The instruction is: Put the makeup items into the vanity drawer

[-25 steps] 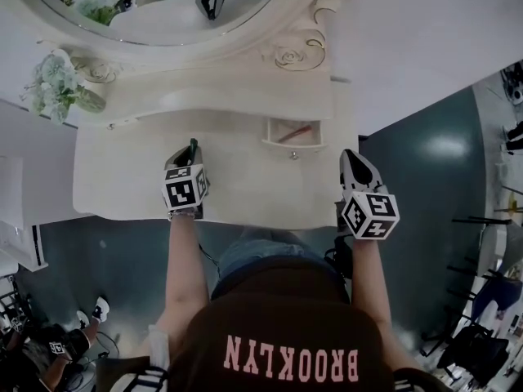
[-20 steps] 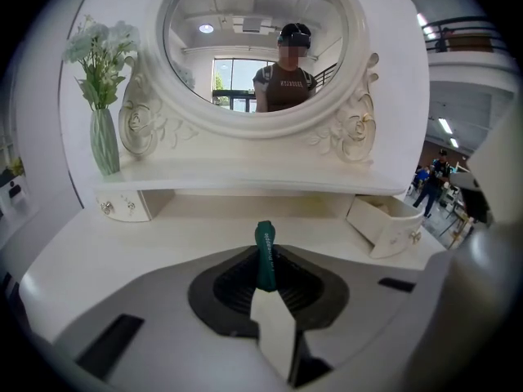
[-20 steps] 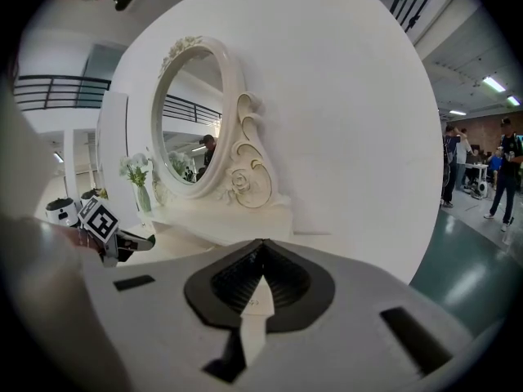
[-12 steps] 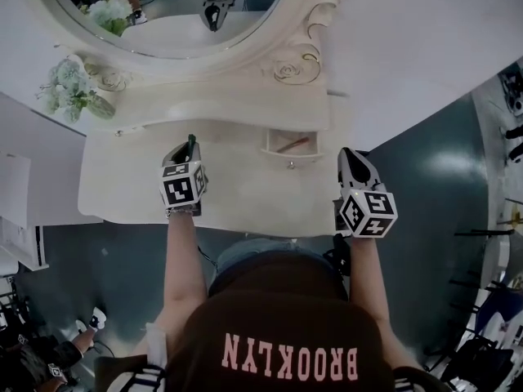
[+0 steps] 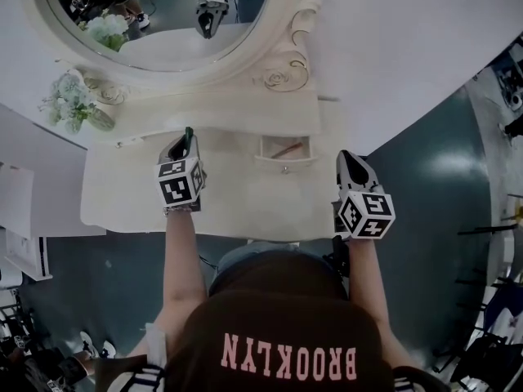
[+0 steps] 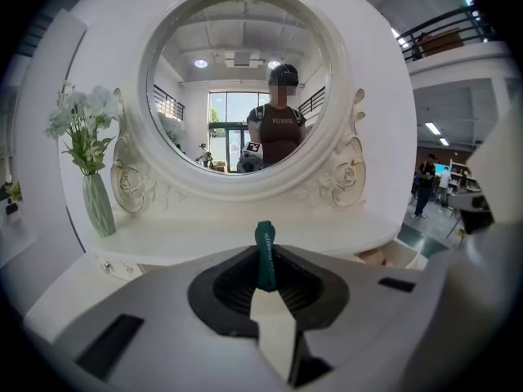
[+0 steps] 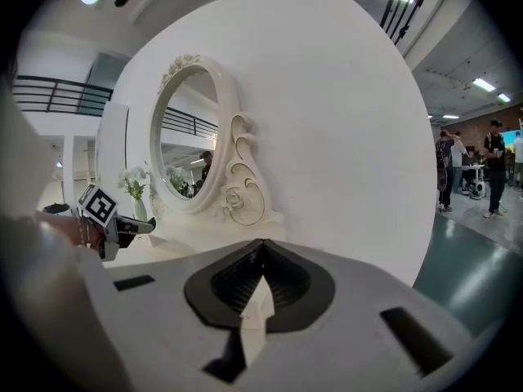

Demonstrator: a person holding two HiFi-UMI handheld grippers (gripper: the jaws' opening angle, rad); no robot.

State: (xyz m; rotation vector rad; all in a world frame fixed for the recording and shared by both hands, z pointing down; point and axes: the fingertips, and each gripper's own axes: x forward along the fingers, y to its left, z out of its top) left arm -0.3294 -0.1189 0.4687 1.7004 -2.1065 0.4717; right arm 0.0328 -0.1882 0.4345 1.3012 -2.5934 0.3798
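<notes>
Left gripper (image 5: pixel 185 146) fingers clenched on slim dark-green makeup stick (image 6: pixel 265 251), tip poking up past them — held above white vanity table (image 5: pixel 237 198), left of small open white drawer (image 5: pixel 284 149), likely ready for carrying there. Right gripper (image 7: pixel 261 269) fingers pressed together, empty — idle off table's right edge.

Head view, lower centre: dark brown shirt (image 5: pixel 278 300) lettered "BROOKLYN" in pink block capitals. Left gripper (image 5: pixel 183 144) and right gripper (image 5: pixel 353 166): pale grey shells, black ribbed recesses round the jaws, each carrying a white cube (image 5: pixel 181 184) with black square markers.
</notes>
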